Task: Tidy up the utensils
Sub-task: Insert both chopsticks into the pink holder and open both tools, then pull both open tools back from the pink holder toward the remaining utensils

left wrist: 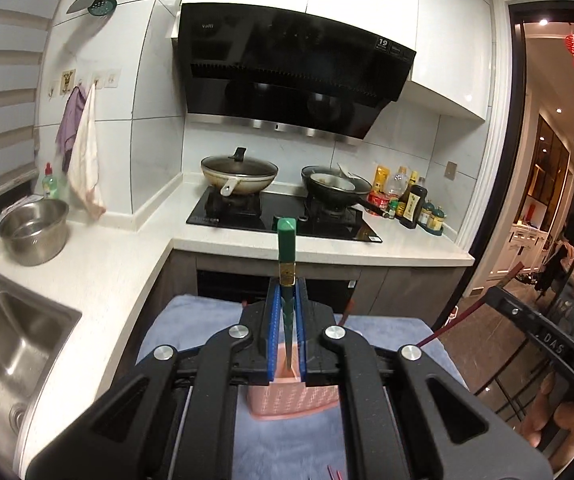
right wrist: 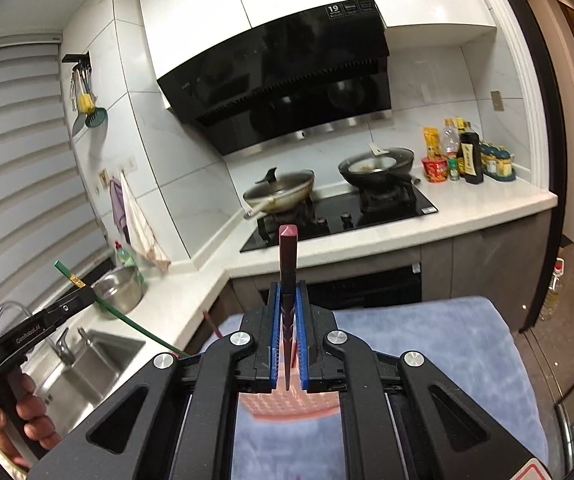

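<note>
Left tongs (left wrist: 287, 316): pinching green chopstick (left wrist: 287, 248), upright.
Right tongs (right wrist: 287, 320): pinching dark red chopstick (right wrist: 287, 256), upright.
Pink basket (left wrist: 293, 400): directly below both tips, near edge of blue-towelled worktop (left wrist: 191, 320).

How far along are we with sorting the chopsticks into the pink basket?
Done: nothing visibly; whether the pink basket on the blue towel holds anything is hidden behind the grippers.
In hand: the left gripper is shut on a green chopstick; the right gripper is shut on a dark red chopstick.
Left: place both, then collect the red sticks lying on the towel.
</note>
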A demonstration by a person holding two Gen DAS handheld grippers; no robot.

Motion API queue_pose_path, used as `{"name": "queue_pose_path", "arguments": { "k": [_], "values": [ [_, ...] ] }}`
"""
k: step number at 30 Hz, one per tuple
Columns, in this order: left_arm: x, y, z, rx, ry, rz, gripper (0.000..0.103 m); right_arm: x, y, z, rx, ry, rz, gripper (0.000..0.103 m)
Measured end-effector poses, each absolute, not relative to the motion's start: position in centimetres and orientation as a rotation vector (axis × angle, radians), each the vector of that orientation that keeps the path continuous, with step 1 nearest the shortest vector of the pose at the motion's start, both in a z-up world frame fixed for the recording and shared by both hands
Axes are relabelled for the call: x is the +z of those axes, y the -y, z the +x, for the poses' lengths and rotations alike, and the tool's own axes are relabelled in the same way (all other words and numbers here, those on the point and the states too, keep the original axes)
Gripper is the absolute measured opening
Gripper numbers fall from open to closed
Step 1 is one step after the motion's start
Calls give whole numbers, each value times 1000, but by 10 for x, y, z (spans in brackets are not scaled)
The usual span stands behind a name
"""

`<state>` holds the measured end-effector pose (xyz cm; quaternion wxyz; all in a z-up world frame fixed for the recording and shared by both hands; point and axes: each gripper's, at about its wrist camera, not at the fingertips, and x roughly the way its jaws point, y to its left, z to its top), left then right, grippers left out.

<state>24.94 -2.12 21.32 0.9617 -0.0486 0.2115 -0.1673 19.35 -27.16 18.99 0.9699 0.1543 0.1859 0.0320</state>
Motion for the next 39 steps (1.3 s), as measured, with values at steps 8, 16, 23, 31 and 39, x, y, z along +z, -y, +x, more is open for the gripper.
{"name": "queue_pose_path", "arguments": {
  "k": [8, 16, 23, 31, 39],
  "values": [
    [193, 41, 289, -330, -482, -86, 7, 173, 264, 251, 89, -417, 368, 7],
    [158, 51, 309, -302, -548, -54, 7, 130, 255, 280, 78, -516, 356, 7],
    [147, 45, 314, -280, -580, -81, 8, 119, 255, 284, 51, -539, 343, 18],
    [152, 36, 303, -251, -570, -102, 35, 132, 257, 263, 50, -497, 340, 26],
    [152, 29, 275, -256, -574, -98, 40, 139, 255, 228, 64, -488, 329, 27]
  ]
}}
